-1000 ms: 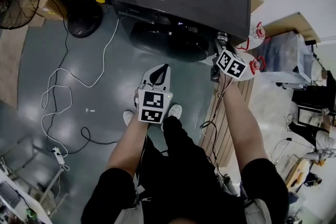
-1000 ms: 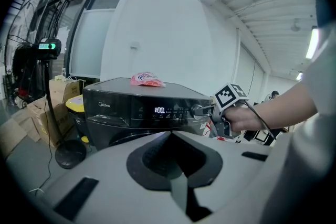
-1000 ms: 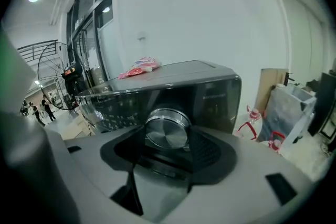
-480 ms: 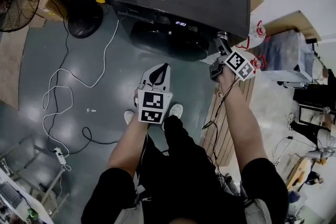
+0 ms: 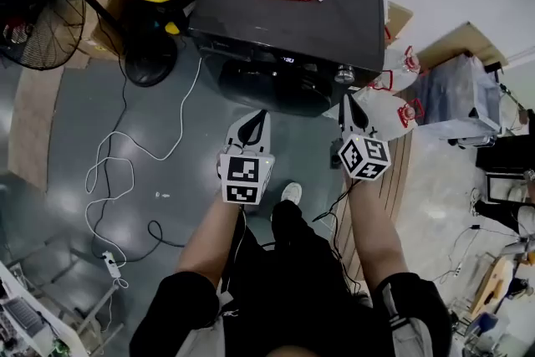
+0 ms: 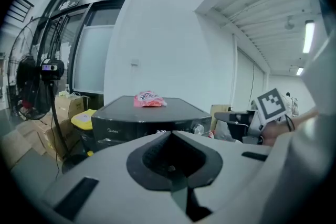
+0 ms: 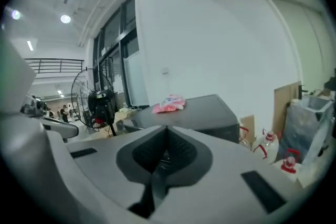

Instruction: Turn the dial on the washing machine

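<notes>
**Both grippers shut, the dial untouched**

On the front panel of the washing machine (image 5: 284,12), at its right end: the dial (image 5: 343,76), small, silvery, nothing on it. Just in front of it and below, not touching: the right gripper (image 5: 345,101), jaws only just drawn together, flat against each other, nothing between them. Further left, before the dark door (image 5: 272,89): the left gripper (image 5: 262,114), jaws likewise pressed together and empty.

From the right gripper view, no sight of the dial at all, lost behind the gripper's own grey body; only the machine's top and right side above it, with the pink pouch (image 7: 169,104) lying there. From the left gripper view, the dial just peeking over the grey body, tiny, no marking legible. Beside it the display (image 6: 161,132), cut off by the closed jaw tips, digits unreadable; from the head view a faint glow and no more. Door largely in shadow, interior impossible to make out.
</notes>
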The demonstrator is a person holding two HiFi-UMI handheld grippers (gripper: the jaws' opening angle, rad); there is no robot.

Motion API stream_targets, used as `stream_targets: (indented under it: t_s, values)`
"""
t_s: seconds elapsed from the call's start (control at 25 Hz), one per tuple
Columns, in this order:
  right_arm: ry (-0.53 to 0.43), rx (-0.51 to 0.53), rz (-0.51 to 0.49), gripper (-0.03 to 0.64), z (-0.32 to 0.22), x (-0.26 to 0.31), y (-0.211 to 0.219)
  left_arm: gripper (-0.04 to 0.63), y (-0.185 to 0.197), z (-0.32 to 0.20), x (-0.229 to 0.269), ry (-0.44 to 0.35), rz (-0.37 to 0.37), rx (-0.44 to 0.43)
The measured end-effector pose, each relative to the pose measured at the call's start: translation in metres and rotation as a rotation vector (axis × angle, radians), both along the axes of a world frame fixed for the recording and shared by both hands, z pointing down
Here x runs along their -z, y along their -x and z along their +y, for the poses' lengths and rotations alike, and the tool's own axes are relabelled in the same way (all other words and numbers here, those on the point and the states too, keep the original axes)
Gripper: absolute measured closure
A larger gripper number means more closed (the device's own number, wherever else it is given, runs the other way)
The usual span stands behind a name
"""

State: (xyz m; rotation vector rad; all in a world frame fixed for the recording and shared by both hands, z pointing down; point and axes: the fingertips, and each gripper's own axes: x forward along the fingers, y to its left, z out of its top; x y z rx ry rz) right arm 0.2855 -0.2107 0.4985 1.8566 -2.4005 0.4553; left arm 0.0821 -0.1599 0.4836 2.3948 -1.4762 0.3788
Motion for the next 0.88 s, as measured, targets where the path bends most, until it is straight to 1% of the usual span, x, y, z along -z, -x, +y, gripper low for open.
stream_targets:
  t_s: [0.12,0.28,0.4,0.56,0.72,0.88]
  values:
    - [-0.081,-0.013,0.002,0.617,0.025,0.044,0.013,0.586,0.007,0.005,0.033,-0.054,0.009,0.014]
    - [-0.17,-0.026,0.03,0.617,0.047,0.097,0.023,0.586,0.014,0.012,0.079,-0.109,0.034,0.025]
    - [-0.22,-0.054,0.005,0.617,0.059,0.128,0.028,0.586,0.017,0.017,0.105,-0.145,0.028,0.011]
    - [-0.237,-0.057,-0.011,0.617,0.081,0.146,0.034,0.586,0.018,0.028,0.124,-0.165,0.014,-0.003]
    - [-0.251,-0.041,-0.012,0.617,0.087,0.155,0.042,0.586,0.021,0.03,0.145,-0.204,0.008,-0.006]
    - [-0.244,-0.041,-0.024,0.617,0.091,0.153,0.046,0.586,0.028,0.03,0.148,-0.21,0.007,-0.001]
